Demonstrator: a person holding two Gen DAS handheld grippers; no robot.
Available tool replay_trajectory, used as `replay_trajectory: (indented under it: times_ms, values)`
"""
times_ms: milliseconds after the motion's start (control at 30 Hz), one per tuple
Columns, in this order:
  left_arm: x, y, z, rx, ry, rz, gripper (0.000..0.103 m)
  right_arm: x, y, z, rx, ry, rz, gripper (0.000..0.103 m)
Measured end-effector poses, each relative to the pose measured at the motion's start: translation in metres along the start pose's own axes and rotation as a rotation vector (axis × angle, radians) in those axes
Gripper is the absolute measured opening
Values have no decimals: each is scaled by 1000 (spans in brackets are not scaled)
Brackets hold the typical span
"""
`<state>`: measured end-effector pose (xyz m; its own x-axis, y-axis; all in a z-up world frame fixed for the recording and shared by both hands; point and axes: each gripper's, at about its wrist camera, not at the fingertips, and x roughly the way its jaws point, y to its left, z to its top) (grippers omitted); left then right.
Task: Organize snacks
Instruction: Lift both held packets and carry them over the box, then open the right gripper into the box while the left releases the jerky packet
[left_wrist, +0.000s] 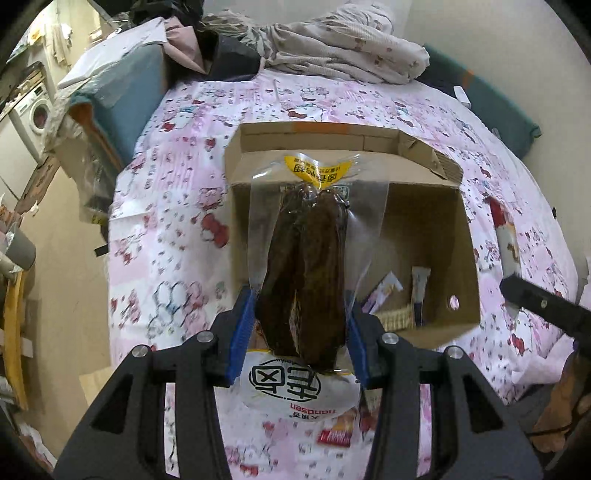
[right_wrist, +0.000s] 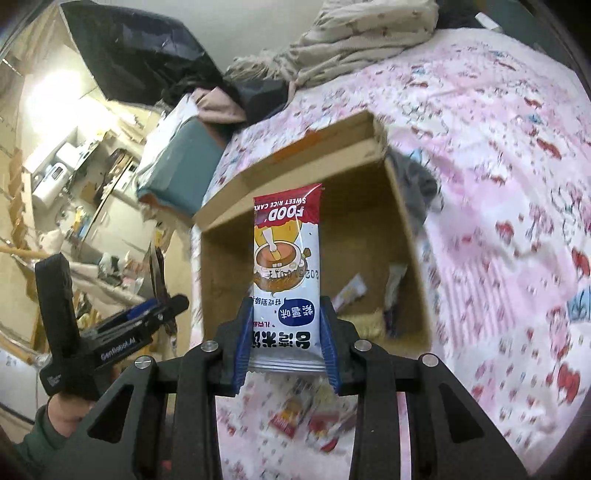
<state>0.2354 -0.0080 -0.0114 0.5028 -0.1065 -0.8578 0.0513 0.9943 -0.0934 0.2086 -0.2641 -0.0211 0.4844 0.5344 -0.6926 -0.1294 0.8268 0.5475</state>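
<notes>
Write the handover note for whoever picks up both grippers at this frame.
Left gripper: shut on the clear dark-snack packet, held above the cardboard box.
Right gripper: shut on the sweet rice cake packet, also facing the box.
Done: a few small packets already lie in the box, which sits open on the pink bedsheet.
Left: drop both held packets in, then collect the loose snacks on the sheet near you.
</notes>
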Motion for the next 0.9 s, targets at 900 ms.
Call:
replay_trajectory:
  times_ms: [900]
  values:
    - [65, 0, 1, -13, -34, 1, 50, 63, -43, -7, 58, 102, -104, 37]
